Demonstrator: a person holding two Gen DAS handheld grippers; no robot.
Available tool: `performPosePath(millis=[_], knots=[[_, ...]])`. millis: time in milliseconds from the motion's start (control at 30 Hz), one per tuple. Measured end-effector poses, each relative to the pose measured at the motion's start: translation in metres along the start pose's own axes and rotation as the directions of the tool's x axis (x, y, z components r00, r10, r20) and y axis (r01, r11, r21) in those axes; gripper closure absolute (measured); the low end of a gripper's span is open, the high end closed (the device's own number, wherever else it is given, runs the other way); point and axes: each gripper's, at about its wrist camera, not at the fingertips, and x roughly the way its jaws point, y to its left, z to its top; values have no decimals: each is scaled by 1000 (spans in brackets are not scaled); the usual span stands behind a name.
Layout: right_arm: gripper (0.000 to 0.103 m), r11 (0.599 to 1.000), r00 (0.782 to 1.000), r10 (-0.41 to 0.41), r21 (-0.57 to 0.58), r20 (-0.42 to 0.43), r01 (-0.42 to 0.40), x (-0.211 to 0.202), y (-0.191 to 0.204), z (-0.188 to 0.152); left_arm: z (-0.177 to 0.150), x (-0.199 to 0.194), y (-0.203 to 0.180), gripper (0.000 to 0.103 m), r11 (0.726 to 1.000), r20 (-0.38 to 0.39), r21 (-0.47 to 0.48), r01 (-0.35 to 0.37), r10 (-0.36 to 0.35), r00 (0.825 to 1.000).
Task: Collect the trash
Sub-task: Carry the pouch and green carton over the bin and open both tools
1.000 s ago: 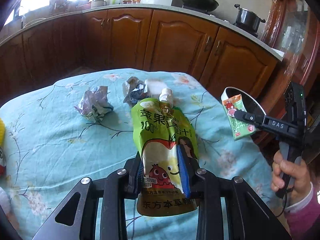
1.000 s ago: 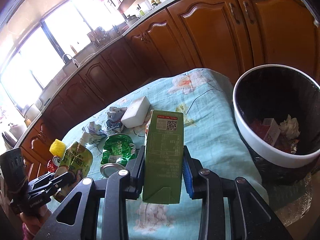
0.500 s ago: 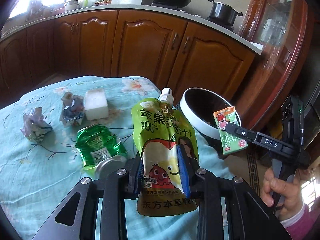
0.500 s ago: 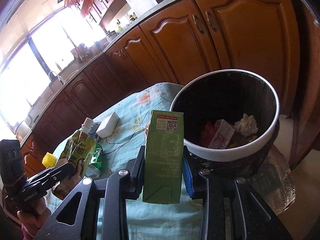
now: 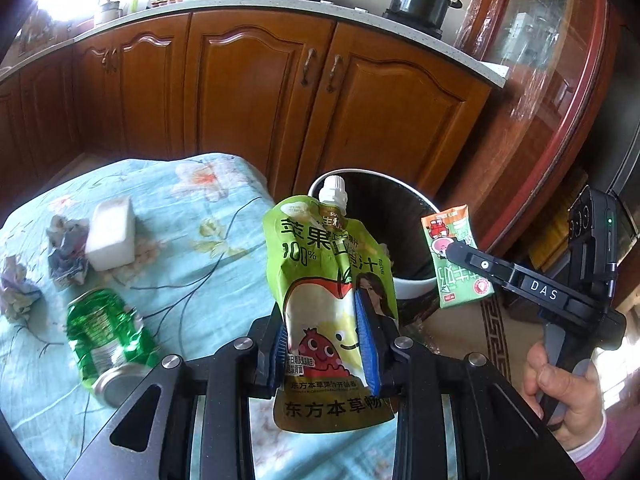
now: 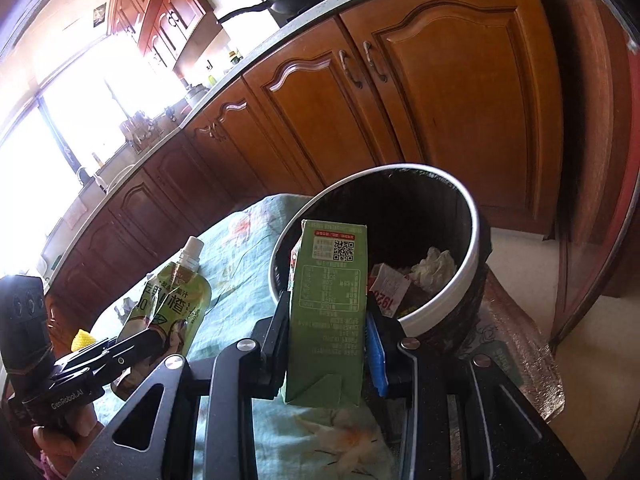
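Our left gripper (image 5: 326, 350) pinches an upright green juice pouch (image 5: 328, 280), white cap up, over the floral-clothed bench (image 5: 208, 264); our right gripper (image 6: 332, 344) clamps a green carton (image 6: 330, 312) at the white-rimmed bin (image 6: 452, 304). A crushed can (image 5: 104, 340) lies leftward; wooden cabinets (image 5: 256, 92) stand behind.

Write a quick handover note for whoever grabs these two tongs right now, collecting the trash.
Left tongs: shut on the juice pouch, held up over the table edge near the bin.
Right tongs: shut on the green carton, held up by the bin's near rim.
Done: the bin already holds a small box and crumpled paper.
Left: drop both held items in. Then fetch from the table the crushed green can, the white block and the two crumpled wrappers.
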Motion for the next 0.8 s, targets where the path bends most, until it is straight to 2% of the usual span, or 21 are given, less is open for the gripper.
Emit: performPosePath(millis=[433,800], knots=[[70,998,998,-64,-24,8,64,19,-21,38,49,61,-29,74,1000,-28,26,-10,11,1000],[70,996,996,-90,-27,-23,90,36,-35,42,68,110,-43,73,999,-61,39,-34,36,997]])
